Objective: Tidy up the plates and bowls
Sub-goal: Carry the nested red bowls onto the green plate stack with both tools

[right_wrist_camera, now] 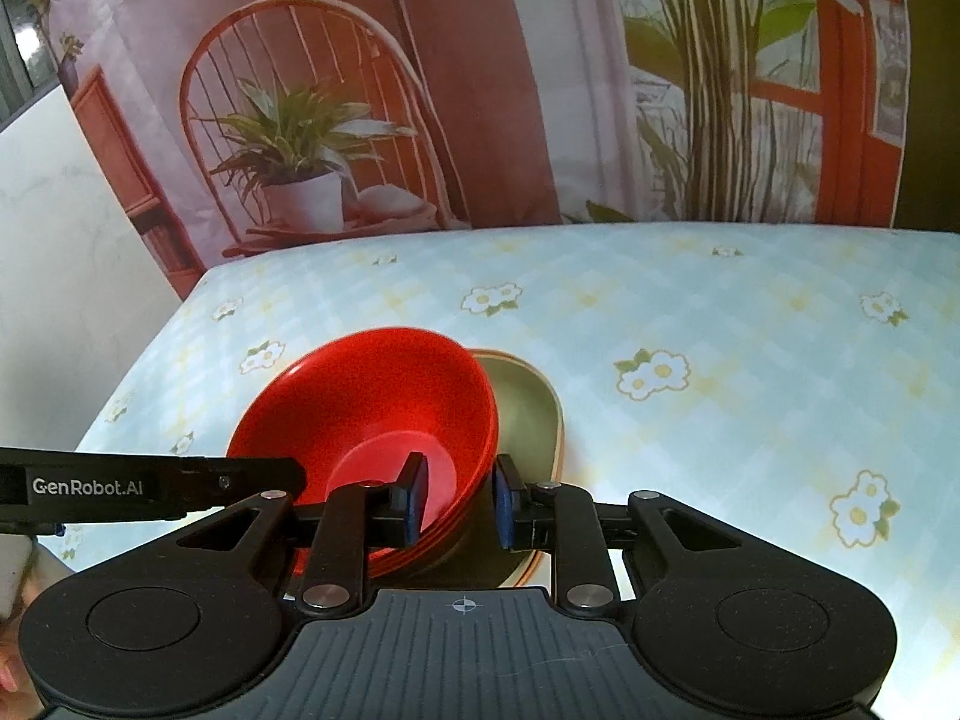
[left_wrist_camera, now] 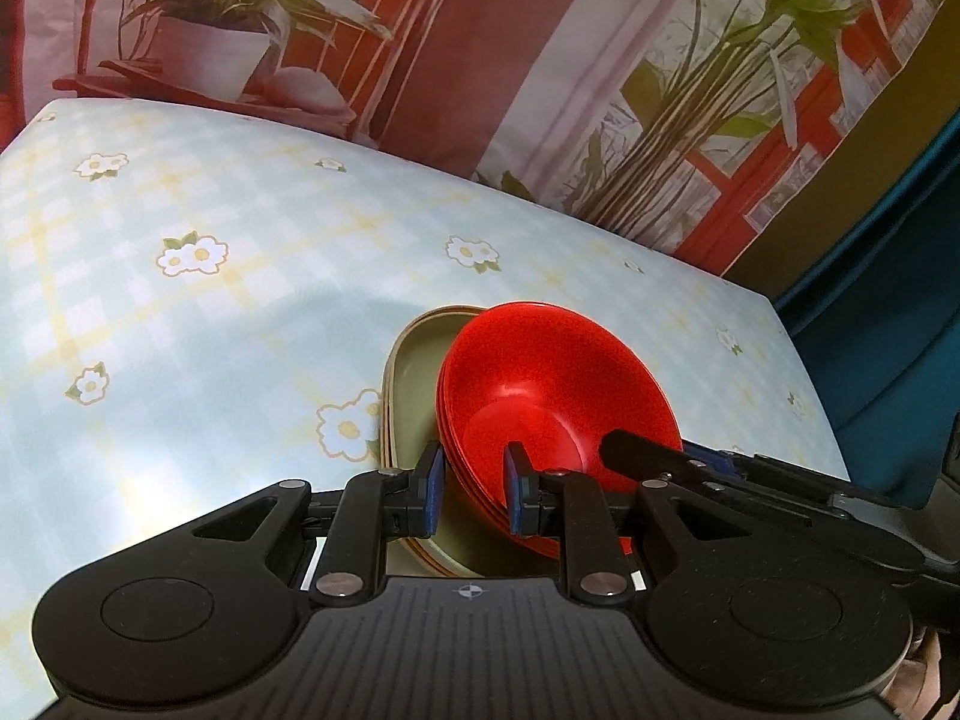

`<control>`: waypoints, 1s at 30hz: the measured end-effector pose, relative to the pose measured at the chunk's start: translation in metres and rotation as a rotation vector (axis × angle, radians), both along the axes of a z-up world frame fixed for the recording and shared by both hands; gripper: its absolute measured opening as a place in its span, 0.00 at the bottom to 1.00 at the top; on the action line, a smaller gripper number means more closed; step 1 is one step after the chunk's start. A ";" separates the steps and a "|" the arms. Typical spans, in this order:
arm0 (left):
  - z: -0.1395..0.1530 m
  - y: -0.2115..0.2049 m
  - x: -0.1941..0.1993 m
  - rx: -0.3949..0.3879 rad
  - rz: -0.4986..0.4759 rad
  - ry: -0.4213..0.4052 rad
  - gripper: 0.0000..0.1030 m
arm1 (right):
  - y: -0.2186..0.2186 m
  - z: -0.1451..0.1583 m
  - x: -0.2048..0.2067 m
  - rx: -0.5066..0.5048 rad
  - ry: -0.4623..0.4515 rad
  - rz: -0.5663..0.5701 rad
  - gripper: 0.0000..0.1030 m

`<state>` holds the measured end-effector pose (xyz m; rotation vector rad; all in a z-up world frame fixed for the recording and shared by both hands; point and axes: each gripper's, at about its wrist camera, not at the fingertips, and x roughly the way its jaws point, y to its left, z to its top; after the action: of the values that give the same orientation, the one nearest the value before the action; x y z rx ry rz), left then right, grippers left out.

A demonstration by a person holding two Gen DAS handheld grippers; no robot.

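A stack of red bowls (left_wrist_camera: 552,396) sits inside an olive-green plate with a beige rim (left_wrist_camera: 414,378) on the flowered tablecloth. My left gripper (left_wrist_camera: 474,489) straddles the left rim of the red stack, one blue pad inside and one outside, with a gap to the rim. My right gripper (right_wrist_camera: 459,495) straddles the right rim of the same stack (right_wrist_camera: 366,414) in the same way, above the plate (right_wrist_camera: 528,402). The other gripper's finger shows in each view.
The table (left_wrist_camera: 210,312) wears a pale blue checked cloth with white flowers. A printed backdrop of a chair, potted plants and a red window stands behind its far edge. A blue curtain (left_wrist_camera: 888,324) hangs off the table's right side.
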<state>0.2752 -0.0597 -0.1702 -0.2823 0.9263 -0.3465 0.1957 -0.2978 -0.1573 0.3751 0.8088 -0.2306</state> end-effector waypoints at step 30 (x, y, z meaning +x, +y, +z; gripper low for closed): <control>0.025 0.002 -0.010 0.128 0.043 -0.121 0.39 | 0.003 0.016 -0.011 -0.066 -0.038 -0.024 0.18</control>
<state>0.2649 -0.0573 -0.1451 -0.1615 0.8187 -0.2601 0.1844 -0.2947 -0.1412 0.3264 0.7577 -0.2711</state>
